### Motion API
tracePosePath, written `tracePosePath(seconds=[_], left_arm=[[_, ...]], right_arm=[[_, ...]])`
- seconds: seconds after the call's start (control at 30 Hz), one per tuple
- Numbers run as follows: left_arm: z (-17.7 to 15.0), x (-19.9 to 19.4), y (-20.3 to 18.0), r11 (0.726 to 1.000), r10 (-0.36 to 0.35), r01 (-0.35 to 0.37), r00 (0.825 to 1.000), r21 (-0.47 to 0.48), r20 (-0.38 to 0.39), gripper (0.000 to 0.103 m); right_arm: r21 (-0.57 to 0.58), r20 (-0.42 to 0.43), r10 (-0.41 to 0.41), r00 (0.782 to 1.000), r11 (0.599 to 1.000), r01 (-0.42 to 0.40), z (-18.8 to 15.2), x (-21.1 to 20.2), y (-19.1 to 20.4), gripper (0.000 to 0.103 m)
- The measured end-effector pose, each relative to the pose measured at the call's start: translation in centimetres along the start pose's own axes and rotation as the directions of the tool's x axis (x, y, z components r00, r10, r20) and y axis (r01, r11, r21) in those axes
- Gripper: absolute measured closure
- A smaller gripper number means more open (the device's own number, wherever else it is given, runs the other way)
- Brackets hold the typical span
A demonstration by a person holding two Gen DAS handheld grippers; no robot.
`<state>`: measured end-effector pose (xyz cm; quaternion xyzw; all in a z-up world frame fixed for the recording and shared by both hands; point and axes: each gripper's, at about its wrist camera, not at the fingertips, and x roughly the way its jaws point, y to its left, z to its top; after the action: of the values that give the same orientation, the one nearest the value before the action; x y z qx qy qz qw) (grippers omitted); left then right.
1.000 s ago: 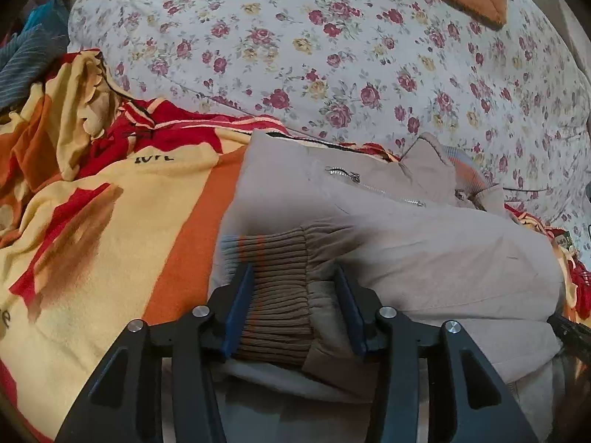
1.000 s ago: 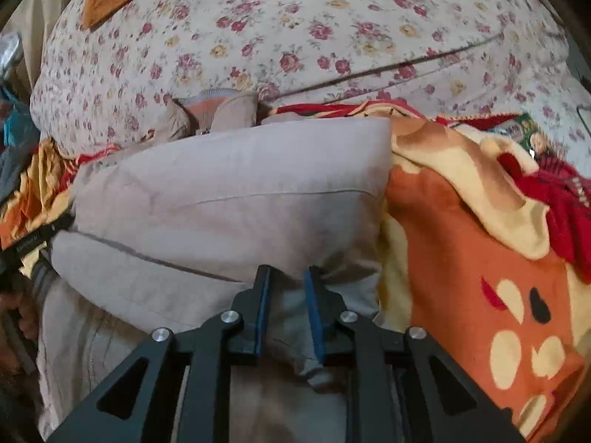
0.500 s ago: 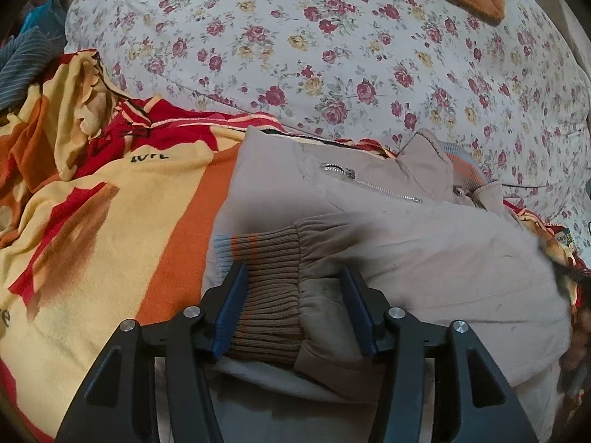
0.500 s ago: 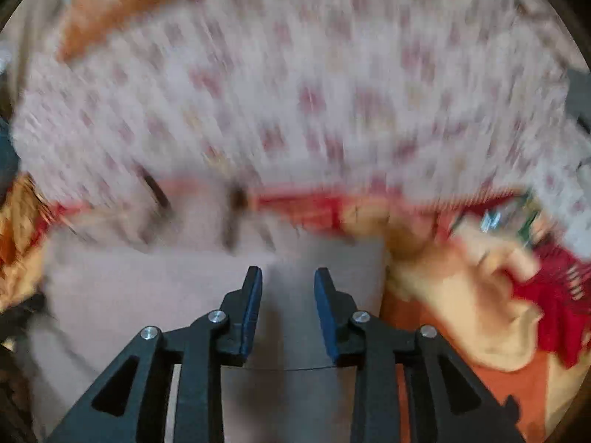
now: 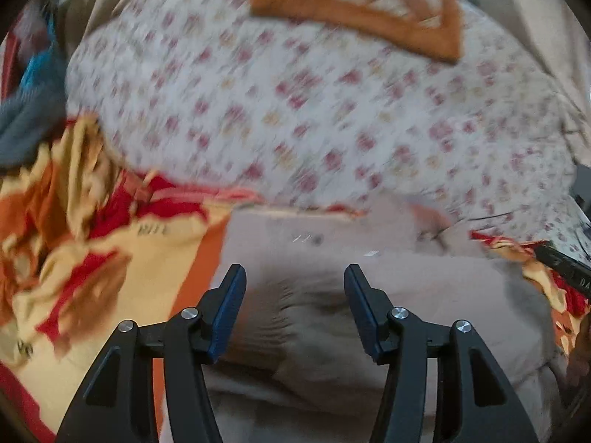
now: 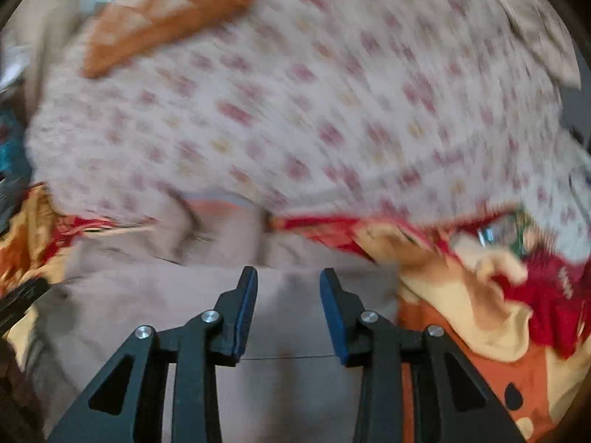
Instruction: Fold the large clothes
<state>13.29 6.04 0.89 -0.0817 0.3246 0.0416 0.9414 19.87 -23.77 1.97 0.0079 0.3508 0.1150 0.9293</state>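
Both the left gripper (image 5: 293,277) and right gripper (image 6: 288,280) have just been opening, nothing pinched. The jacket (image 5: 424,295) looks soft and bulky. Best grabbed at the ribbed cuff (image 5: 273,328) or hem.

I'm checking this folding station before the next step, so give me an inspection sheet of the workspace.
Surface: orange, yellow and red blanket, rumpled, spread under the garment.
Job's things: beige jacket lying folded, its ribbed cuff nearest the left tongs.
Clutter: dark grey and blue cloth at the far left edge.
Grippers: left tongs and right tongs both open, jaws just widened, nothing pinched; the jacket lies below them.
Cables: nothing seen.
Surroundings: floral quilt heaped behind, an orange-bordered cushion on top. Both views are motion-blurred.
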Motion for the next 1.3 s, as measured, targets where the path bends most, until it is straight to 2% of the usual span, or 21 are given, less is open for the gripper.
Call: tracePosePath(seconds=[0.07,0.1,0.17,0.2,0.23,0.27,0.4,0.63,0.93,1.3], left_arm=[[-0.3,0.0,-1.4,0.998,-0.056,0.056,0.998,0.042,-0.004,0.061],[-0.7,0.6,-2.0,0.995,-0.087,0.088,0.996,0.054,-0.035,0.061],[-1.7,2.3,-2.5,0.993,-0.098,0.105,0.988,0.049,-0.123,0.061],[-2.5,4.0,-2.5,0.995,-0.082,0.093,0.974,0.045,-0.21,0.061],[-3.0,4.9,-2.4,0.996,-0.074,0.086,0.964,0.039,-0.254,0.062],[-3.5,5.6,-2.2,0.996,-0.076,0.088,0.956,0.029,-0.284,0.062],[-3.2,5.4,-2.5,0.995,-0.07,0.086,0.959,0.046,-0.275,0.062],[-3.3,5.4,-2.8,0.995,-0.065,0.083,0.959,0.054,-0.276,0.06],[-3.3,5.6,-3.2,0.992,-0.068,0.095,0.956,0.083,-0.285,0.051],[-3.5,5.7,-3.5,0.991,-0.068,0.099,0.956,0.093,-0.286,0.048]], right_arm=[[-0.028,-0.025,0.039,0.999,0.999,-0.04,-0.8,0.1,1.9,0.059],[-0.032,-0.058,0.05,0.997,0.998,-0.052,-1.2,0.8,2.4,0.059],[-0.038,-0.152,0.047,0.987,0.998,-0.054,-2.8,2.8,3.1,0.059],[-0.046,-0.207,0.03,0.978,0.998,-0.04,-3.6,4.0,3.2,0.059],[-0.065,-0.257,0.013,0.966,0.997,-0.031,-4.7,5.4,3.3,0.059],[-0.086,-0.251,0.006,0.968,0.996,-0.028,-5.1,5.8,3.5,0.059],[-0.122,-0.24,-0.001,0.971,0.992,-0.029,-4.9,5.7,4.0,0.049],[-0.122,-0.238,0.021,0.971,0.991,-0.052,-5.5,5.5,4.3,0.041],[-0.12,-0.234,0.04,0.971,0.99,-0.07,-5.7,5.4,4.3,0.035],[-0.12,-0.234,0.043,0.971,0.99,-0.073,-5.7,5.4,4.4,0.033]])
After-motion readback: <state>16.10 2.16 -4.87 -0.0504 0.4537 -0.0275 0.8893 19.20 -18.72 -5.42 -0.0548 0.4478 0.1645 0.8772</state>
